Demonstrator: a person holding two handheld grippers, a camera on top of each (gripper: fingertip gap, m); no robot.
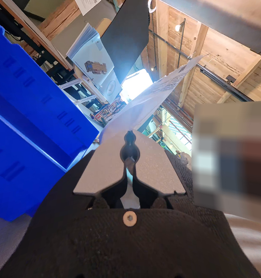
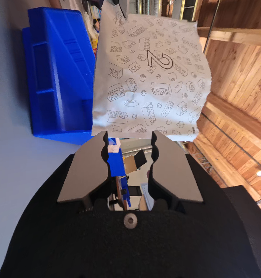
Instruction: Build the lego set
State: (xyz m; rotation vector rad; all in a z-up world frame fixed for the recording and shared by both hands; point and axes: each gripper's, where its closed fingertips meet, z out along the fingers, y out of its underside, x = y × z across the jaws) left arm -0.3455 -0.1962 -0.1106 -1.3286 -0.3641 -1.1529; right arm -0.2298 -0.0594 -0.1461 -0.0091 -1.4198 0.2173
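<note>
Light: daylight floods both views; a window (image 1: 135, 81) at centre of the left wrist view is blown out to white.
Lamp: a small bulb (image 1: 177, 27) glows at upper right on warm wooden planking.
Shadows: the blue bin (image 2: 57, 72) casts a soft shadow at left of the right wrist view.
Focus: the printed paper bag (image 2: 149, 84) reads crisply; frame edges smear.
Distortion: strong wide-angle bending of beams and bin edges.

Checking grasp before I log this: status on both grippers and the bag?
Left gripper shut on white paper bag. Right gripper open at bag's edge. Blue bin alongside.
</note>
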